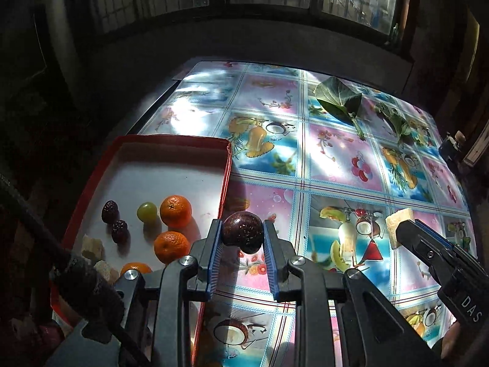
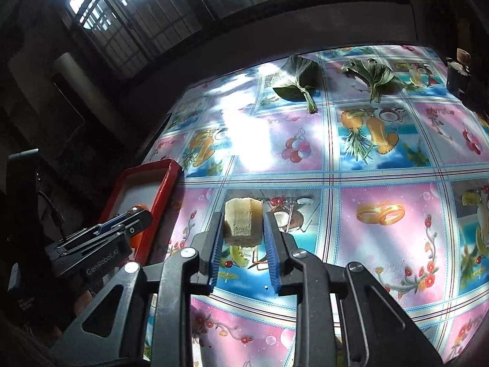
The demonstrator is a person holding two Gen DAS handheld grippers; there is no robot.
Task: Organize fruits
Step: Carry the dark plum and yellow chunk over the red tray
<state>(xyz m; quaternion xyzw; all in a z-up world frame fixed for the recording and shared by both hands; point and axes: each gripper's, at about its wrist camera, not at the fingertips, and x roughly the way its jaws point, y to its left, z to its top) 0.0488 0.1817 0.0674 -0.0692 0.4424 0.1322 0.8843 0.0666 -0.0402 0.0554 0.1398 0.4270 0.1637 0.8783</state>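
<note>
Pinching a dark purple fruit (image 1: 243, 235) in the left gripper (image 1: 241, 235), just beside the red tray (image 1: 224, 183). Clamping a pale cube (image 2: 243, 221) in the right gripper (image 2: 243, 229), above the tablecloth (image 2: 382, 183).

Your left gripper (image 1: 242, 235) and right gripper (image 2: 243, 229) are black-framed with ribbed blue pads and silver screws. White lettering marks their sides: "GenRobot.AI" left, "DAS" right. A black cable runs toward 10 o'clock beside the left one.

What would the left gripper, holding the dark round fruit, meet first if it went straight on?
Probably only the glossy fruit-print tablecloth. The left gripper sits just right of the red tray's wall; the green leaves lie off-line, though depth is unclear.
</note>
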